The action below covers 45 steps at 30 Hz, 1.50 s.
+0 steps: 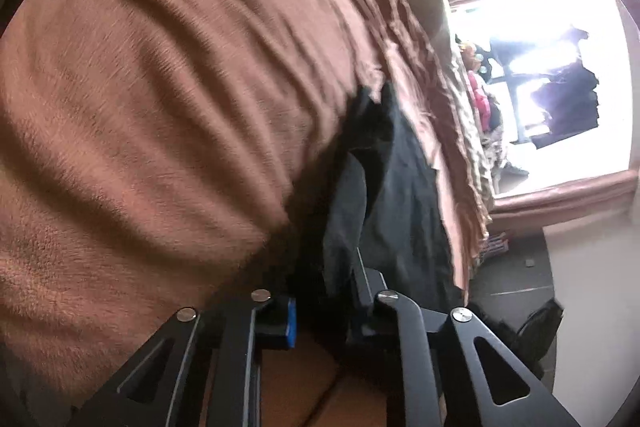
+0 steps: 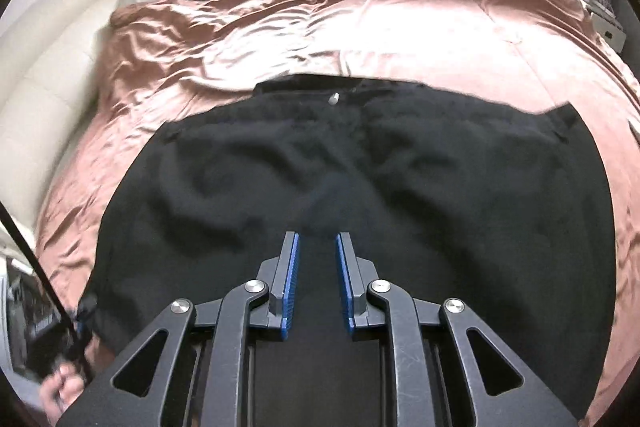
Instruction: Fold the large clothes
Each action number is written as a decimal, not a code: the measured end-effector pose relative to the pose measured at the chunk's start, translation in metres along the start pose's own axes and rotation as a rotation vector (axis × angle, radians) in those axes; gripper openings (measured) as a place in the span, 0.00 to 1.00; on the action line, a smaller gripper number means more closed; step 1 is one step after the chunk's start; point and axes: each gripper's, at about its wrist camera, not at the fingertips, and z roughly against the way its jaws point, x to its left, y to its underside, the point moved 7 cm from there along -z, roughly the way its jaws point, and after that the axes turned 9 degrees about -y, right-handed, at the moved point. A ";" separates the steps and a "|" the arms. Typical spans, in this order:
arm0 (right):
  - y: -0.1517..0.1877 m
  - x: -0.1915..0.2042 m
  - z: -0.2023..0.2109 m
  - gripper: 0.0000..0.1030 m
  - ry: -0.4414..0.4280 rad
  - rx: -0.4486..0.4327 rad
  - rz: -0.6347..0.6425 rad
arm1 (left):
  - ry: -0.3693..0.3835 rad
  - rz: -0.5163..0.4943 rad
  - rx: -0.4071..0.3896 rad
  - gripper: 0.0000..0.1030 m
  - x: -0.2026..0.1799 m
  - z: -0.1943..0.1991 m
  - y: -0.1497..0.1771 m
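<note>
Meanwhile, left fingers pinch the black garment; right fingers hover slightly parted above it.

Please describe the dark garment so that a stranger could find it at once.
Look at the wide bed under its wrinkled copper-pink satin cover. On the near part lies the large black cloth garment, spread flat. It is the only dark thing there, with a small silver button at its far edge.
</note>
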 end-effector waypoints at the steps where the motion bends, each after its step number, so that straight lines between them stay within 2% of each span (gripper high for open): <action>1: 0.008 0.000 0.004 0.15 -0.014 0.001 -0.004 | 0.017 -0.011 -0.007 0.17 -0.006 0.004 -0.001; 5: 0.038 0.002 0.014 0.15 -0.066 0.007 -0.028 | 0.072 -0.060 -0.026 0.14 -0.036 0.018 -0.004; 12: 0.076 -0.009 0.030 0.15 -0.087 0.008 -0.073 | 0.143 -0.157 -0.039 0.12 -0.088 0.034 -0.002; 18: 0.110 -0.017 0.025 0.15 -0.108 0.033 -0.120 | 0.214 -0.242 -0.034 0.10 -0.133 0.046 0.009; 23: 0.122 -0.027 0.012 0.15 -0.113 0.022 -0.153 | 0.262 -0.335 -0.021 0.09 -0.181 0.053 0.027; 26: 0.122 -0.027 0.012 0.15 -0.110 0.021 -0.131 | 0.283 -0.392 -0.008 0.09 -0.212 0.052 0.040; 29: 0.118 -0.031 0.018 0.15 -0.166 0.041 -0.160 | 0.306 -0.443 0.001 0.09 -0.243 0.051 0.056; 32: 0.113 -0.041 0.036 0.15 -0.213 0.013 -0.169 | 0.324 -0.481 0.011 0.09 -0.267 0.047 0.067; 37: 0.116 -0.061 0.069 0.16 -0.242 -0.054 -0.179 | 0.338 -0.544 0.039 0.09 -0.304 0.037 0.095; 44: 0.126 -0.112 0.128 0.16 -0.273 -0.180 -0.261 | 0.336 -0.631 0.098 0.09 -0.349 0.011 0.138; 45: 0.128 -0.121 0.137 0.22 -0.275 -0.198 -0.278 | 0.334 -0.643 0.108 0.09 -0.355 0.006 0.145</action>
